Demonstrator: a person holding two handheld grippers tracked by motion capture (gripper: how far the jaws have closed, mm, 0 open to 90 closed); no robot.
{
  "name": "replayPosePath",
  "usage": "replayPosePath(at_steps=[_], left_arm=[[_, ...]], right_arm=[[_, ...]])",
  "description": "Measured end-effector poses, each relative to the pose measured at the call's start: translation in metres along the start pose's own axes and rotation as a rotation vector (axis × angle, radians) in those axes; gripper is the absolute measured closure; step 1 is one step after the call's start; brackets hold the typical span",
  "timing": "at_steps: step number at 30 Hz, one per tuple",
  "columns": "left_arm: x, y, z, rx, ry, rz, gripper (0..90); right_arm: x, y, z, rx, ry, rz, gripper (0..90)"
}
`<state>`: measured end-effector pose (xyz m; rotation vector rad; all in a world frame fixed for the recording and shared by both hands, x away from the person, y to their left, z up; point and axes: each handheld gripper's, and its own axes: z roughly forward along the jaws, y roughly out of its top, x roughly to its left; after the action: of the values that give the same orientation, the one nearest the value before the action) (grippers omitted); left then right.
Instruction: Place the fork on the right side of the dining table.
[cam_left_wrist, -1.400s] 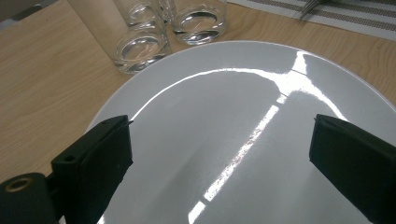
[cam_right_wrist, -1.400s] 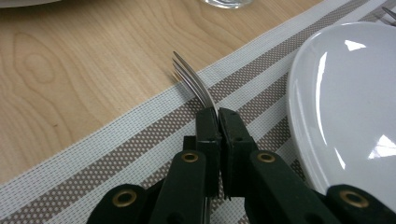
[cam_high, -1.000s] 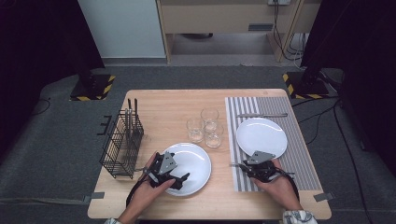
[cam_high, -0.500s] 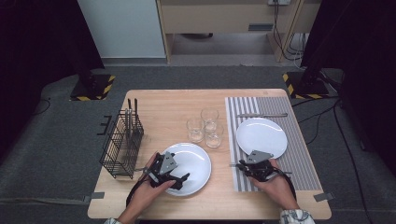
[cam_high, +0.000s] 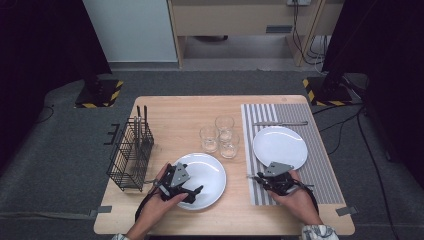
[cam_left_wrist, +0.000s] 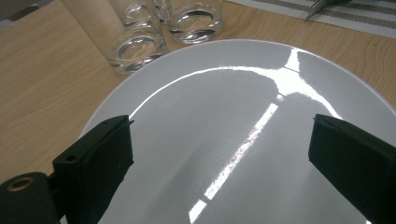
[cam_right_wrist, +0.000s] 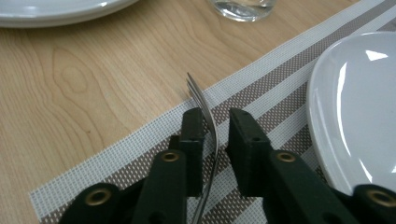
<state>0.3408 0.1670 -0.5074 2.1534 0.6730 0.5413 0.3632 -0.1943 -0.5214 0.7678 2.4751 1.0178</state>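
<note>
1. At about 5 o'clock on the wooden surface (cam_high: 180, 112), the right hand-held gripper (cam_high: 263, 179) sits low over the near-left corner of the striped placemat (cam_high: 325, 172), with a fork (cam_right_wrist: 203, 105) between its jaws.
2. In the right gripper view the fork's neck rests against the left jaw while a small gap shows beside the right jaw; the jaws have just been opening a little around the fork, so the grip looks loosened rather than clamped. The tines point toward 9 o'clock, reaching just past the mat's edge.
3. The step in hand seems to be laying the fork on the mat, left of the right-hand plate (cam_high: 280, 147). Doing it well means keeping the fork low and level, parallel to the mat's stripes, and well apart from the plate's rim.
4. The jaws should part fully before the hand lifts, so that the fork does not drag or flip.
5. At about 7 o'clock, the left hand-held gripper (cam_high: 192, 192) hangs over the near edge of the other plate (cam_left_wrist: 224, 116) with its jaws spread wide and nothing between them.
6. Three glasses (cam_high: 222, 137) stand at the centre and a wire basket (cam_high: 130, 155) at 9 o'clock, both well clear of the fork.
</note>
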Motion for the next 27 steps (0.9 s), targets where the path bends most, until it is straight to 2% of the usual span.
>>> replayPosePath(at_steps=[2, 4, 7, 11, 19, 21, 23, 27], left_arm=[[0.0004, -0.0001, 0.0000, 0.000, 0.000, -0.002, 5.7], [0.0007, 0.0000, 0.0001, 0.000, -0.001, -0.001, 5.7], [0.0004, 0.0002, -0.0002, -0.002, -0.002, 0.000, 5.7], [0.0003, 0.0002, -0.0003, -0.002, -0.001, 0.001, 5.7], [0.0007, 0.0003, -0.0005, -0.005, 0.000, -0.003, 5.7], [0.0004, 0.0003, -0.0002, -0.003, -0.002, -0.001, 5.7], [-0.0003, 0.0001, 0.0003, 0.002, -0.010, 0.001, 5.7], [-0.0010, 0.0002, -0.0008, -0.002, -0.011, 0.003, 5.7]], right_arm=[[-0.0001, 0.0015, -0.0019, -0.020, -0.005, 0.019, 68.7], [-0.0001, 0.0038, -0.0040, -0.054, -0.009, 0.041, 72.9], [0.0010, 0.0071, -0.0047, -0.070, -0.007, 0.044, 81.5], [0.0043, 0.0100, -0.0038, -0.061, -0.001, 0.035, 85.8], [0.0016, 0.0072, -0.0021, -0.045, -0.029, 0.046, 77.7], [0.0014, 0.0062, -0.0013, -0.032, -0.031, 0.045, 79.1], [0.0005, 0.0052, -0.0001, -0.021, -0.024, 0.041, 84.3], [-0.0027, 0.0050, -0.0007, -0.016, -0.027, 0.068, 84.2]])
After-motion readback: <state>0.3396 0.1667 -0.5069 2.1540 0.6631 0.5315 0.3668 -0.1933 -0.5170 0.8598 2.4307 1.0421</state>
